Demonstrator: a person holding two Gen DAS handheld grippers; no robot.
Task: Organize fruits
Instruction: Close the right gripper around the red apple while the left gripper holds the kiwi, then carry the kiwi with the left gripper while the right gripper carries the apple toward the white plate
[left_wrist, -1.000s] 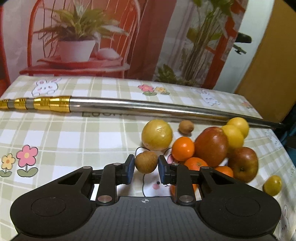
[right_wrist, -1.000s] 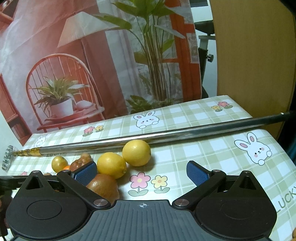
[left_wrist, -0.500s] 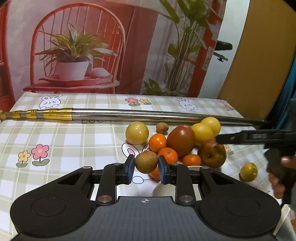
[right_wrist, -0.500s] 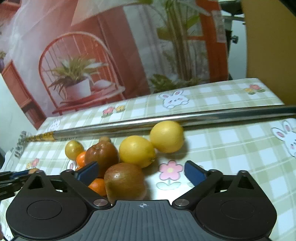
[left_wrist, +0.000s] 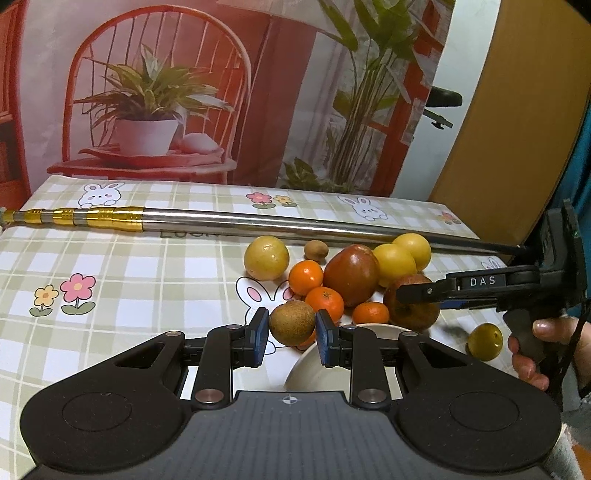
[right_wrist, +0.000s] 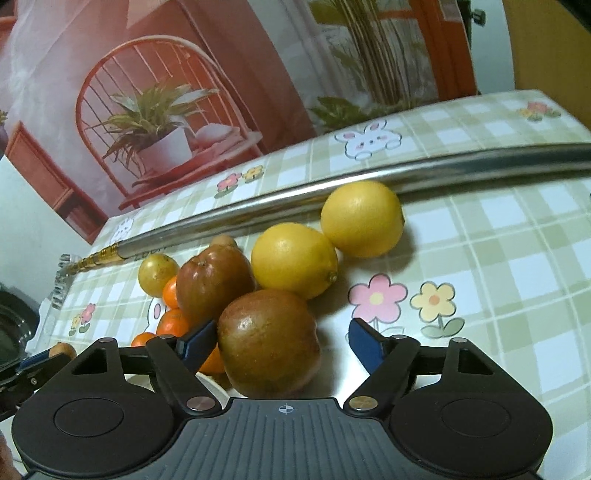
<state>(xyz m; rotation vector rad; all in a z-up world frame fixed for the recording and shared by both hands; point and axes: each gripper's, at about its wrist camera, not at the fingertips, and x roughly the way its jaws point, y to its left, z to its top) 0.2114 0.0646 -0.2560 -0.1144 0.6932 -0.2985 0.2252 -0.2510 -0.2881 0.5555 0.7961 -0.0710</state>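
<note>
A: What carries your fruit?

B: Your counter (left_wrist: 155, 266), under a green-checked cloth printed with rabbits and flowers.

A: And directly on it?

B: A steel pole (left_wrist: 258, 225) with gold bands across the far side; near it, two lemons (right_wrist: 295, 260), apples (right_wrist: 214, 282), oranges (left_wrist: 306, 277), a white dish (left_wrist: 317, 369).

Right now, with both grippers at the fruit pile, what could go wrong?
1. The right hand-held gripper has just been closing around the reddish apple, but its right pad is still clear. Closing off-centre could push the apple into the oranges and scatter the pile.
2. The left hand-held gripper pinches a small round brown fruit over the white bowl; a slip might send it rolling.
</note>
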